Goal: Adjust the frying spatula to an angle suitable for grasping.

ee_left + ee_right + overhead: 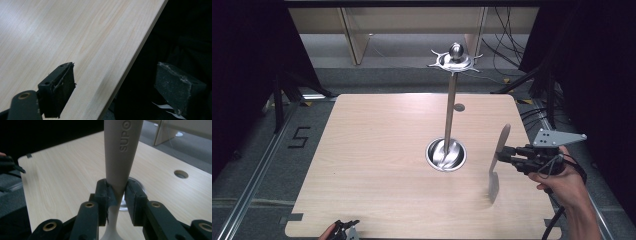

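Observation:
A kitchen utensil [495, 170] with a beige handle and a flat metal blade hangs upright above the table's right side, handle up. My right gripper [504, 154] is shut on its narrow neck, coming in from the right. In the right gripper view both pads press the utensil [122, 147] where the handle tapers, inside my right gripper [117, 188]. A tall metal stand [450, 110] with a ring of hooks at its top rises from a round steel base [446, 154] at the table's centre, left of the utensil. My left gripper [347, 227] rests at the table's near edge, and in its own view my left gripper [120, 85] is open with nothing between the jaws.
The light wooden table [377, 150] has a small round hole [459, 107] behind the stand. Dark curtains flank both sides. Cables and wooden furniture legs lie on the floor beyond the far edge. In the left gripper view the table edge [135, 57] runs diagonally between the jaws.

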Tool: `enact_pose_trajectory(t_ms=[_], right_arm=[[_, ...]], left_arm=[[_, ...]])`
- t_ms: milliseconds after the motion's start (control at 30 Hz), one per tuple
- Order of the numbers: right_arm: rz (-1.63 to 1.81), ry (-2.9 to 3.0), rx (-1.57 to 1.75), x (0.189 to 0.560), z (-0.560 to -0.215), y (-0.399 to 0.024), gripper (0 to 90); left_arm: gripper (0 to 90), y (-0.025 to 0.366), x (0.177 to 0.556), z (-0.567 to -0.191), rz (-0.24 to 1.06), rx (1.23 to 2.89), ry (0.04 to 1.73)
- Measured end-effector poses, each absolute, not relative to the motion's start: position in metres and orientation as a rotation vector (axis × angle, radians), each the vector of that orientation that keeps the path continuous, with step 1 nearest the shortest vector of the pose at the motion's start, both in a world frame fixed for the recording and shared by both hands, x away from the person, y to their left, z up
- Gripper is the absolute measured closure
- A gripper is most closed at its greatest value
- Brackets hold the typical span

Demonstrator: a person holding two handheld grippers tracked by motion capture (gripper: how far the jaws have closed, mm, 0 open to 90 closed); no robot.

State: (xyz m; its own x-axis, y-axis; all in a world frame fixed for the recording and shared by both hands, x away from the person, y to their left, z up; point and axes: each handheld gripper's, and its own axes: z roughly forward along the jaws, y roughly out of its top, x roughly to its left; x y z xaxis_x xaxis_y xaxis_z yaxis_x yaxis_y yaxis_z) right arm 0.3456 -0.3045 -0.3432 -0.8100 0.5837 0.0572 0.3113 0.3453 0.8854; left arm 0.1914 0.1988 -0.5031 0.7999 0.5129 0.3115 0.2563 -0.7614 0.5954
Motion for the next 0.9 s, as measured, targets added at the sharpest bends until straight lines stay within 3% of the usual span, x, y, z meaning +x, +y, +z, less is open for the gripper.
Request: enact_pose_trajectory(t_ms=[900], right_arm=[[1.512, 2.285, 0.713, 0.389, -0.290, -0.260, 73.6]], left_arm=[[15.5, 0.200, 0.192, -0.504, 0.634, 2.443, 0.581]])
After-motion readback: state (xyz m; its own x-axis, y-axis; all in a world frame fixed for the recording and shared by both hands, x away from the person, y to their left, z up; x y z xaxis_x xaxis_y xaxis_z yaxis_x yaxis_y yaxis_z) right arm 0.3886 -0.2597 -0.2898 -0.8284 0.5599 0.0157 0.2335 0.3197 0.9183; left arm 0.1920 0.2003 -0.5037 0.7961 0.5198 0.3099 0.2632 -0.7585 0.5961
